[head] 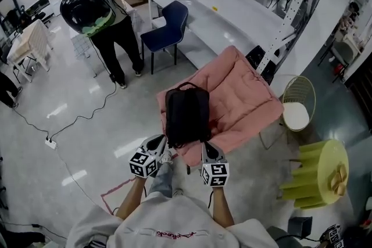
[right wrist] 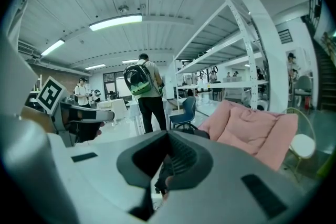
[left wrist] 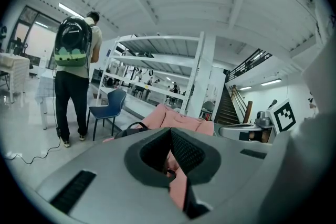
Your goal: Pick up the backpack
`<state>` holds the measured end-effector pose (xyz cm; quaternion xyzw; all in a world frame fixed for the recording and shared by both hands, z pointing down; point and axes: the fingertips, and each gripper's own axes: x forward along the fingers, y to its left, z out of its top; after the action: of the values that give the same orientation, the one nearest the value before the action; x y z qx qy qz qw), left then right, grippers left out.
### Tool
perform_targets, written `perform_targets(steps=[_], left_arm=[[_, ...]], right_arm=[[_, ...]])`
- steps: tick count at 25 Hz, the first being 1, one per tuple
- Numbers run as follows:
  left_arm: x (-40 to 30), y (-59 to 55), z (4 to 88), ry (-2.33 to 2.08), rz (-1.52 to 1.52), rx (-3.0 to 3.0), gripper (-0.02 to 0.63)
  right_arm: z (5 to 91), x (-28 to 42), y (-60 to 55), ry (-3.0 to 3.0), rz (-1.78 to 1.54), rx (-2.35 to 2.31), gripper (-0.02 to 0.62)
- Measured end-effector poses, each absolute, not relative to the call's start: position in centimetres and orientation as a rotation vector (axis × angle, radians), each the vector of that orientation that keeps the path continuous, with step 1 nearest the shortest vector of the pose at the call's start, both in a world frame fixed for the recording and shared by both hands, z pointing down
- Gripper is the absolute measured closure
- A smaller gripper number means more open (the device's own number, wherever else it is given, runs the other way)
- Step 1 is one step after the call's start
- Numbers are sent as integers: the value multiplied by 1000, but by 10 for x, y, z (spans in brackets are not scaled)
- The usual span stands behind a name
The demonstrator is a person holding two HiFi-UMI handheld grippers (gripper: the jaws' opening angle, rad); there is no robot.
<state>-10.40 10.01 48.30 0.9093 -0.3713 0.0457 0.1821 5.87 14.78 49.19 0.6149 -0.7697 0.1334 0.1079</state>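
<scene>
A black fabric backpack (head: 187, 115) lies zipped shut on a pink quilted cushion chair (head: 244, 96), its carry loop at the far end and its near end over the cushion's front edge; its contents are hidden; a gold wire chair (head: 305, 90) just right of the pink one holds a round white seat pad (head: 296, 116). A yellow round stool (head: 324, 174) stands nearer on the right; a dark blue chair (head: 168, 26) and a white metal shelving rack (head: 232, 14) stand beyond; a person wearing a black domed backpack (head: 87, 6) stands at far left; nothing lies between the grippers and the bag. The left gripper (head: 161, 142) touches its near left corner, jaws drawn to a slit showing pink; the right gripper (head: 206, 147) meets the near right corner, jaws pinching dark fabric.
</scene>
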Motion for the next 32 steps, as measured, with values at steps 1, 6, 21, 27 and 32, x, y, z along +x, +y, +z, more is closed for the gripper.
perform_targets(steps=[1,6,21,27,32], left_arm=[[-105,95,485,-1045,126,2569,597],[-96,54,490,-1027,124,2575,597],[-41,-100,490,-918,113,2586,597],[-39,-151,498,-884,138,2573,597],[-28,-183,513,-818,168,2574,597]], right_arm=[[494,58,143,-2261,392,1811,577],[498,65,109,-2240,393,1830,577],[486,109,-35,-2154,384,1884,577],[486,115,-86,-2122,394,1914,577],[497,119,-117,-2079,421,1943,577]])
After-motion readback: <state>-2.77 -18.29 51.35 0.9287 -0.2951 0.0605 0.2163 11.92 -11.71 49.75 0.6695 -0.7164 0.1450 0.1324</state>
